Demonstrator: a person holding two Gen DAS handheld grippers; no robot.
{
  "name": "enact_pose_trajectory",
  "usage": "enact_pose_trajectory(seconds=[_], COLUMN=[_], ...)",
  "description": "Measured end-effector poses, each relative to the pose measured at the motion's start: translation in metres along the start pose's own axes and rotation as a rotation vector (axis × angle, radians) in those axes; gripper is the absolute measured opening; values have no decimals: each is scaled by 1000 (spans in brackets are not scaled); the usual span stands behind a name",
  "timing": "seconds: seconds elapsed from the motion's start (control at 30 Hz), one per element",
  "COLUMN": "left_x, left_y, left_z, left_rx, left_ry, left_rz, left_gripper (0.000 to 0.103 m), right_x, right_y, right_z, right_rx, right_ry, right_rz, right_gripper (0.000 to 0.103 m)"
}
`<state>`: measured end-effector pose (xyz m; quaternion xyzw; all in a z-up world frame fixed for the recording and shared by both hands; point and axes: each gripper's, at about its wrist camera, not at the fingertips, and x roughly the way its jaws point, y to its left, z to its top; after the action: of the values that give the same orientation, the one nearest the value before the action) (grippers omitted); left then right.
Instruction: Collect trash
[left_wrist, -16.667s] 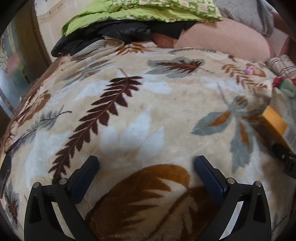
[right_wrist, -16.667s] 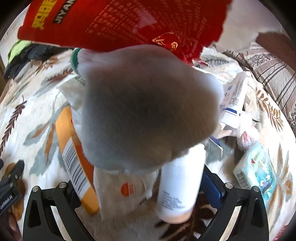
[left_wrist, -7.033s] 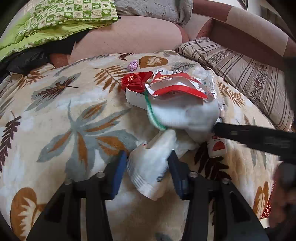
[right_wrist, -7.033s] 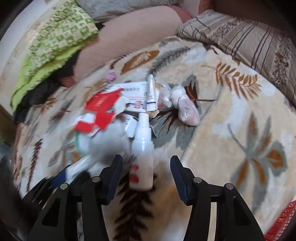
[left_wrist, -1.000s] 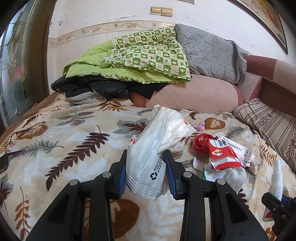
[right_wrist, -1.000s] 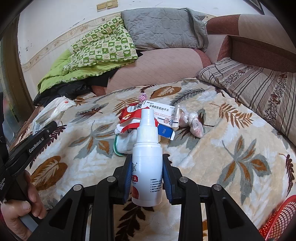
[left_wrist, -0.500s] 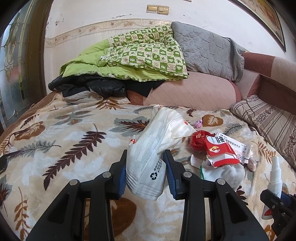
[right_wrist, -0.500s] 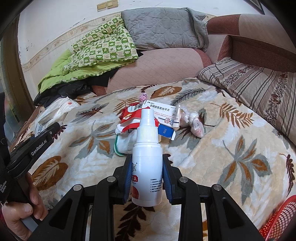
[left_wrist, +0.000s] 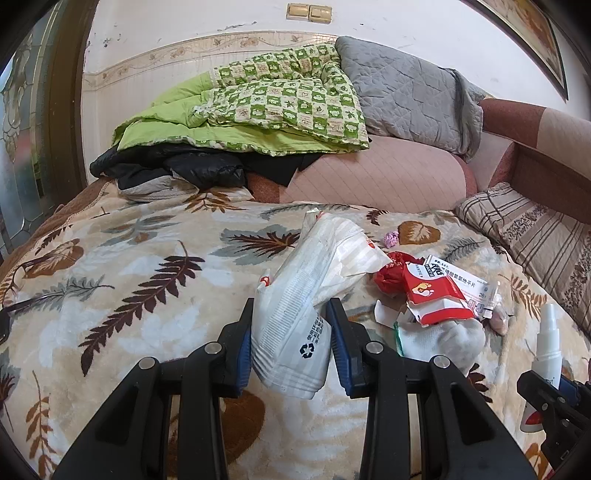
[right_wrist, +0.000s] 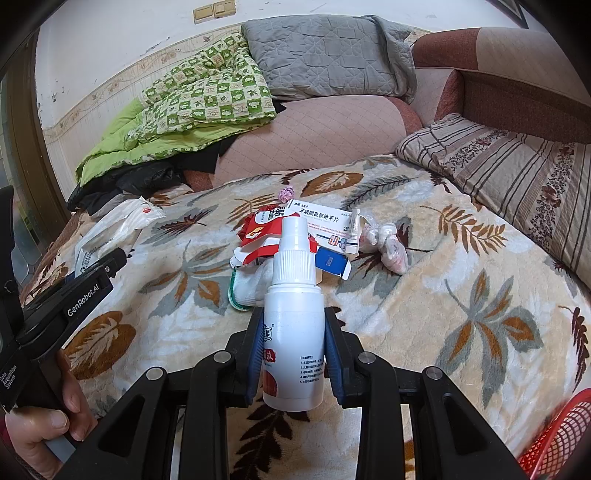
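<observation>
- Jaws of my left gripper (left_wrist: 291, 332) are closed on a crumpled white plastic wrapper with a recycling mark (left_wrist: 295, 314), held up above the leaf-patterned plush blanket (left_wrist: 147, 295) on the bed.
- My right gripper (right_wrist: 293, 354) has its jaws clamped on a white plastic spray bottle (right_wrist: 293, 325), nozzle pointing away from me, clear of the blanket.
- Ahead of both, a small heap of trash lies on the blanket: a red and white torn packet (left_wrist: 432, 295), a white medicine box with printed text (right_wrist: 321, 221), a white cloth with a green edge (left_wrist: 443, 339), a small blue box (right_wrist: 330, 262).
- A red mesh basket (right_wrist: 557, 439) shows at the lower right edge of the right wrist view.
- A hand (right_wrist: 40, 424) grips the left tool's handle.
</observation>
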<state>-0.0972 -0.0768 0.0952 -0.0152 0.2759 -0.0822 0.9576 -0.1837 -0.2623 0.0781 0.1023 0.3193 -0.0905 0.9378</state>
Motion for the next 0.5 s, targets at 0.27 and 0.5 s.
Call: enact_pose_trajectory(seconds=[0.27,0.5], left_x=[0,-1], left_y=[-3,-9], left_z=[-2,-7], left_rx=[6,32], left_ry=[6,5], left_rz=[-7,-15], left_gripper=[35,35], right_x=[-1,-11], right_y=[4,-3], right_z=[1,0], right_rx=[6,35], right_ry=[-4,-20], right_rz=[-2,-4], right_gripper=[32,32])
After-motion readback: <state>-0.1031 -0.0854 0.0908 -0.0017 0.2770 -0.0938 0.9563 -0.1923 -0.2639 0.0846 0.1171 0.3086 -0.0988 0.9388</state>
